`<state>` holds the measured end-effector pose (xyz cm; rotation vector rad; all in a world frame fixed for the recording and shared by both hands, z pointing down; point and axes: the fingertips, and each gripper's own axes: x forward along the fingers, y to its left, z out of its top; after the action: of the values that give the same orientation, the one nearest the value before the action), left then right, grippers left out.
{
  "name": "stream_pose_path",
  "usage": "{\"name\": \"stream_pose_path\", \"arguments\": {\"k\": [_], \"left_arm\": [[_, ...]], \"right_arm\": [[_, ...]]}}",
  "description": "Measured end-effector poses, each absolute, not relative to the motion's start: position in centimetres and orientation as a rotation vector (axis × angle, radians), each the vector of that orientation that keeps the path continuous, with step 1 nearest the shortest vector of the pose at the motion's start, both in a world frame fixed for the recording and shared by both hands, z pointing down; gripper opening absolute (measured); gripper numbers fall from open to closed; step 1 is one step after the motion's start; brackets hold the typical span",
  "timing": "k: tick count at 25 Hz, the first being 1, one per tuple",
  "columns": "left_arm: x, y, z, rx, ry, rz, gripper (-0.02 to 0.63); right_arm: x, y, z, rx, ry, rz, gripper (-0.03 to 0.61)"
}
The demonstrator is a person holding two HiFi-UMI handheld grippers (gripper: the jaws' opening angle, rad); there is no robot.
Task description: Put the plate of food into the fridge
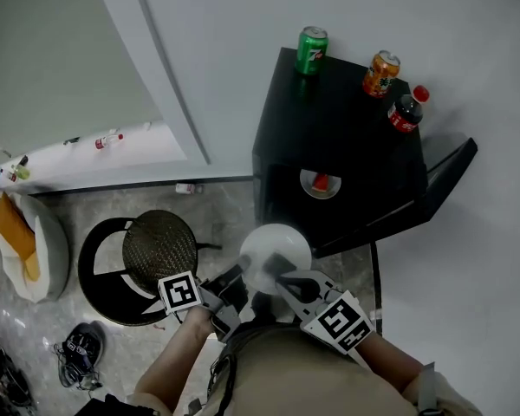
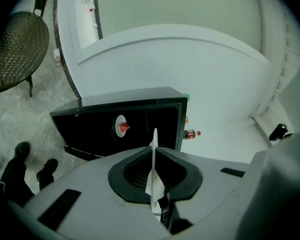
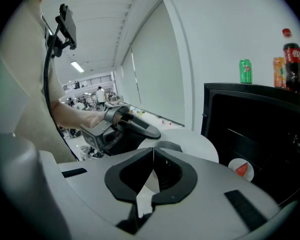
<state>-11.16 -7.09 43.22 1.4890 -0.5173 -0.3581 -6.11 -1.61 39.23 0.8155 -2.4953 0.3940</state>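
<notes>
A white round plate (image 1: pixel 276 248) hangs in front of the black mini fridge (image 1: pixel 329 137), and both grippers hold it. In the head view its face looks plain white. My left gripper (image 1: pixel 243 269) is shut on the plate's left rim; in the left gripper view the plate's thin edge (image 2: pixel 154 156) stands clamped between the jaws. My right gripper (image 1: pixel 283 277) is shut on the near right rim, with the plate (image 3: pixel 192 145) spreading beyond its jaws. In the fridge's dark interior sits a small plate with a red piece (image 1: pixel 321 183).
A green can (image 1: pixel 311 50), an orange can (image 1: pixel 380 74) and a cola bottle (image 1: pixel 406 111) stand on the fridge top. The fridge door (image 1: pixel 446 170) swings out to the right. A wicker stool (image 1: pixel 159 248) and shoes (image 1: pixel 82 349) are on the floor at left.
</notes>
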Motion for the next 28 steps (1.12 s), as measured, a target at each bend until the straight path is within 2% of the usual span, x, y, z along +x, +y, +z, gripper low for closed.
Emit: {"name": "stream_pose_path", "arguments": {"k": [17, 28], "left_arm": [[-11.8, -7.5, 43.1, 1.544, -0.422, -0.376, 0.017], [-11.7, -6.5, 45.8, 1.520, -0.420, -0.335, 0.017]], "right_arm": [[-6.5, -1.2, 37.0, 0.947, -2.537, 0.385, 0.020], [-3.7, 0.5, 37.9, 1.090, -2.483, 0.520, 0.020]]}}
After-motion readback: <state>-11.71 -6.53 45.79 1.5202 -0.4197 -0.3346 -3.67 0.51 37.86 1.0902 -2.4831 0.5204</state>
